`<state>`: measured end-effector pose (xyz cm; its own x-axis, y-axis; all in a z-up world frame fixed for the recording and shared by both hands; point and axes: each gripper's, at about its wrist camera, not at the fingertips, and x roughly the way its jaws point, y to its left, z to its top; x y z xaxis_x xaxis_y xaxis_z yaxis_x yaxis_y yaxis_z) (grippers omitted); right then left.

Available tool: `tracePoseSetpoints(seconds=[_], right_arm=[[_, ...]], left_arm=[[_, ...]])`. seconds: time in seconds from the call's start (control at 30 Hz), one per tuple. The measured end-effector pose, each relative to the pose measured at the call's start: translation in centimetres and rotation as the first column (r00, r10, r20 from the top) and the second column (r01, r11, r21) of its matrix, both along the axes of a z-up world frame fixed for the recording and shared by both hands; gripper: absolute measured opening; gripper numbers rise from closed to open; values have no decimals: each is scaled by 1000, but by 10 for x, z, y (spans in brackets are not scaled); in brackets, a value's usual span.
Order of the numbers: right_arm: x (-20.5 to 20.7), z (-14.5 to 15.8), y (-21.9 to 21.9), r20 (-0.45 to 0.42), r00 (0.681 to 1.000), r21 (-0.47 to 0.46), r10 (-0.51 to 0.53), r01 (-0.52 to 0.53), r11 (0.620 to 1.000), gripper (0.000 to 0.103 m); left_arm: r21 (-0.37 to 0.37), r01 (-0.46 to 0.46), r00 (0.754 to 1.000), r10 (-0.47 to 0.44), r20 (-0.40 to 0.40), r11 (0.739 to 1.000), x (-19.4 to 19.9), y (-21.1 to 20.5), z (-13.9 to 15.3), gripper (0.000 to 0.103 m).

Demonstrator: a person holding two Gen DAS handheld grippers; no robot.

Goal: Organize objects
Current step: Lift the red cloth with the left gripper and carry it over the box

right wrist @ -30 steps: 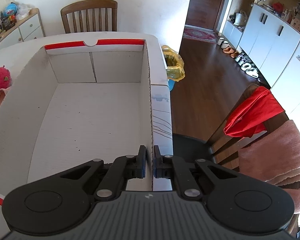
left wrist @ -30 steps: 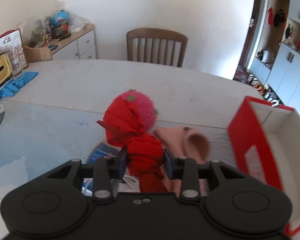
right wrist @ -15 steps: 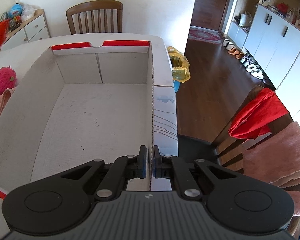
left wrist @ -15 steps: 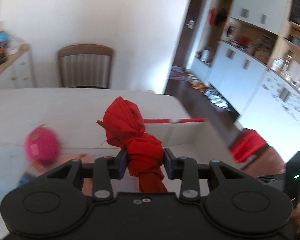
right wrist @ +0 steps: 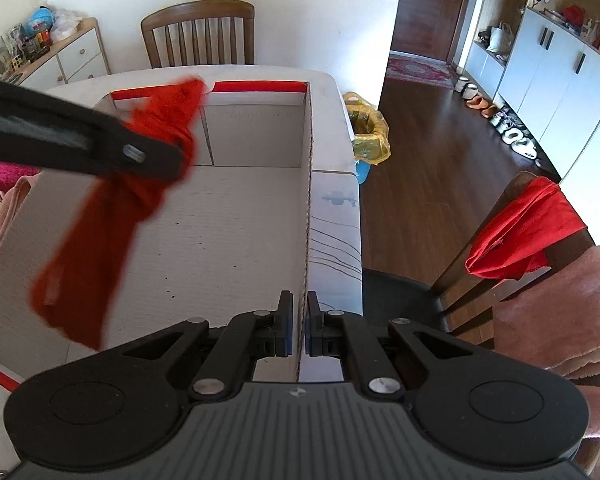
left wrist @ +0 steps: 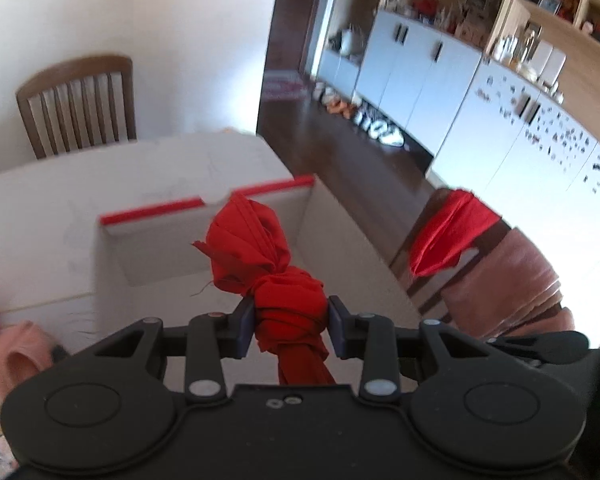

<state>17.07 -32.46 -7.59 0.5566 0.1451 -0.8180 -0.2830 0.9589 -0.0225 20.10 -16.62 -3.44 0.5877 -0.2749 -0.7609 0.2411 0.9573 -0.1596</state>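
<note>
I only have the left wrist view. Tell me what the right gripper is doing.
Observer: The right gripper is shut on the box's right wall.
Operator: Report how the red cloth hangs below my fingers.
Observer: The red cloth trails a long tail over the inside of the box, not touching the floor of it as far as I can tell.
Operator: Say what's past the box's right side.
Observer: A yellow-lined bin stands on the floor beside the table.
</note>
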Motion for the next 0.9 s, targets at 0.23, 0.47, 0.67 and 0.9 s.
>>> tracePoseSetpoints(seconds=[0.23,0.47,0.67,0.9], right_arm=[[0,-1,3,-7,1000,-11,26,-27,1000,5],[0,0,5,-13,999,-14,52,-52,999,5],[-2,0,6,-14,998,-19,63,-64,998,5],[0,0,6,-19,998,-19,68,-68,997,5]], left_arm=[[24,43,998,-41,-48,999,24,-12,-31,35],[47,79,992,-74,-101,996,44,-30,-57,35],[28,71,990,-67,-126,997,52,-30,-70,36],[15,63,986,-60,-155,998,58,-27,-83,39]])
